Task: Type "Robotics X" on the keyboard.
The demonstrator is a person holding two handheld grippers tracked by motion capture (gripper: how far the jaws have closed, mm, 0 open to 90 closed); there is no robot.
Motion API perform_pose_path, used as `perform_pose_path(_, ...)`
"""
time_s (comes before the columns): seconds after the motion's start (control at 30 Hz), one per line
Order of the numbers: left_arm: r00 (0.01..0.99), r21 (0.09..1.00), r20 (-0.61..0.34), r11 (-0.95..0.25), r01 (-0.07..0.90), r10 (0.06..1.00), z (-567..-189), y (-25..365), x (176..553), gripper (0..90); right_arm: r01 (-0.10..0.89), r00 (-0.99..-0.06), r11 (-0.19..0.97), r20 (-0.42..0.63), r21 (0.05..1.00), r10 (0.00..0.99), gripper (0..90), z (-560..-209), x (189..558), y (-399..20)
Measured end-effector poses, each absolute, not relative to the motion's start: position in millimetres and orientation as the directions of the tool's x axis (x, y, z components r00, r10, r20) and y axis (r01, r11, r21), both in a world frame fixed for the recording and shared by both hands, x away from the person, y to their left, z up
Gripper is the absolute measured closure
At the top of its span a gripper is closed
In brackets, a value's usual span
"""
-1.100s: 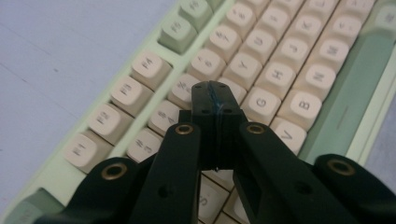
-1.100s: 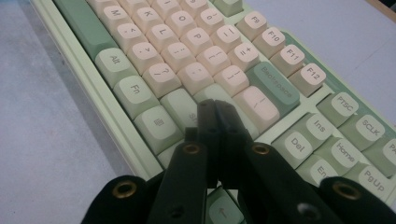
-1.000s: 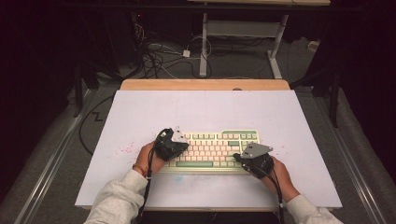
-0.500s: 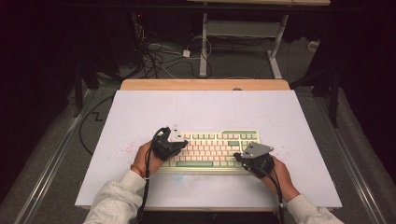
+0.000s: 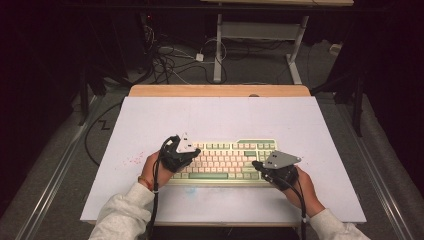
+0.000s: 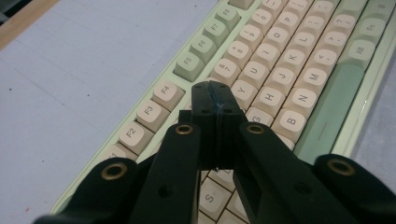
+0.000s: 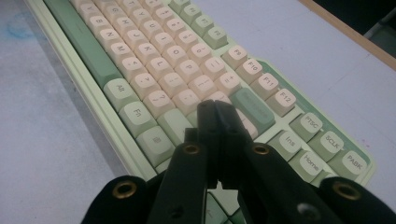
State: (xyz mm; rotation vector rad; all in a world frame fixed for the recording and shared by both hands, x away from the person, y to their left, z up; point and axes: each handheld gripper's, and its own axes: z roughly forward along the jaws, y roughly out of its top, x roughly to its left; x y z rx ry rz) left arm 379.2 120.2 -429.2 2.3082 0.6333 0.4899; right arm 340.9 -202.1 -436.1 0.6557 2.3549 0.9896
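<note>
Seen from above, my left gripper (image 5: 192, 152) rests over the left end of a pale green keyboard (image 5: 227, 161), my right gripper (image 5: 259, 165) at its right end. The keyboard lies on a white table (image 5: 220, 117).
</note>
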Motion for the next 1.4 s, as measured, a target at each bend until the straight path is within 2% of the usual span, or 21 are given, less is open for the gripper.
perform_pose_path(0.8, 0.762, 0.788, 0.265, -0.588, 0.183, 0.592, -416.5, 148.9, 351.6, 87.9, 0.242, -0.754, 0.589, -0.233, 0.771, 0.614, 90.0, -425.8, 345.4, -206.0)
perform_pose_path(1.4, 0.731, 0.811, 0.268, -0.556, 0.181, 0.628, -416.1, 182.2, 333.3, 87.7, 0.225, -0.763, 0.580, -0.229, 0.783, 0.605, 90.0, -419.7, 353.1, -194.3)
